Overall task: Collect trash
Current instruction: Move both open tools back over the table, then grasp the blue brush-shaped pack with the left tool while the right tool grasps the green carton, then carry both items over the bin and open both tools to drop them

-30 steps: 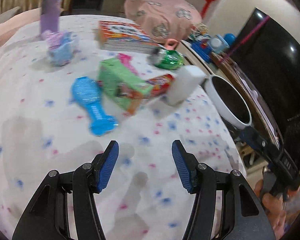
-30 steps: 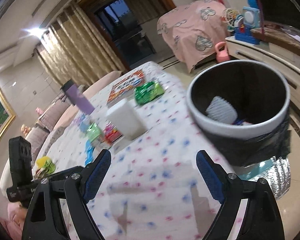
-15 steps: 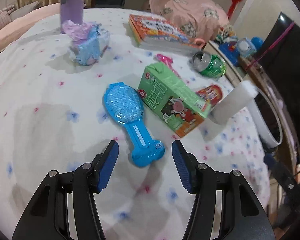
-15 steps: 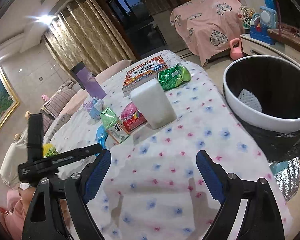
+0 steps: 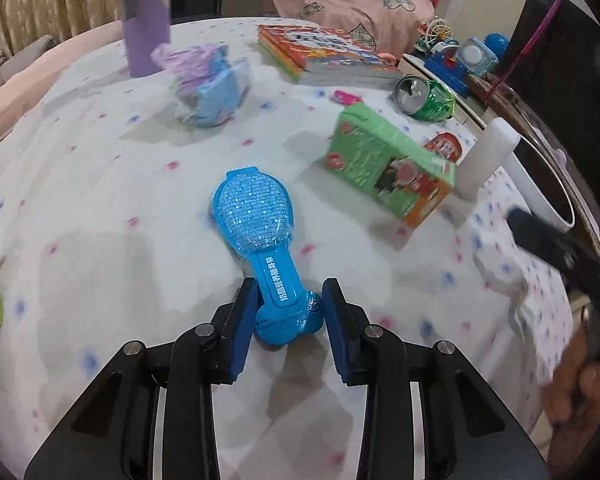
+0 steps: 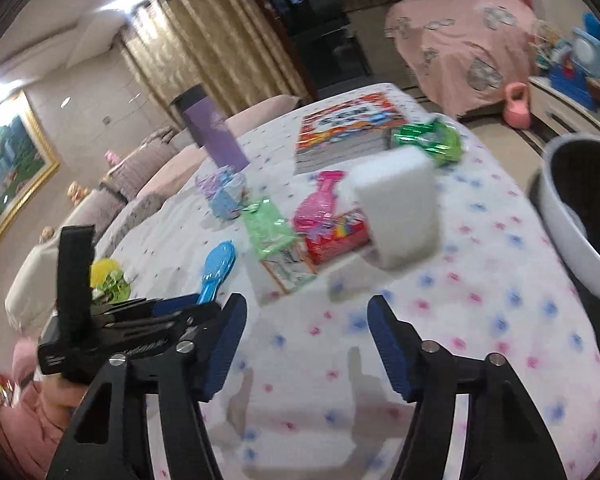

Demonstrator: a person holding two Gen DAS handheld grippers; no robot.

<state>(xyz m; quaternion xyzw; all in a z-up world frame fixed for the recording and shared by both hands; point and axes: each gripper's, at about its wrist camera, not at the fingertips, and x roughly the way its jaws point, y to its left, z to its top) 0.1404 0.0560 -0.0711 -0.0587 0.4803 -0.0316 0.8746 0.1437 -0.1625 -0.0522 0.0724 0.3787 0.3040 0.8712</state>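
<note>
Left gripper (image 5: 290,312) straddles, jaws not yet closed, the handle of a blue plastic package (image 5: 260,232) lying on the spotted tablecloth (image 5: 100,208), its long axis running straight away; right gripper (image 6: 306,328) hovers open, farther off.

A blue plastic blister pack (image 5: 260,236), paddle-shaped with a glittery rounded head and a narrow printed handle, lies flat on the spotted counter. Its handle end sits between the jaws of the left gripper (image 5: 288,312), which are spread either side.
</note>
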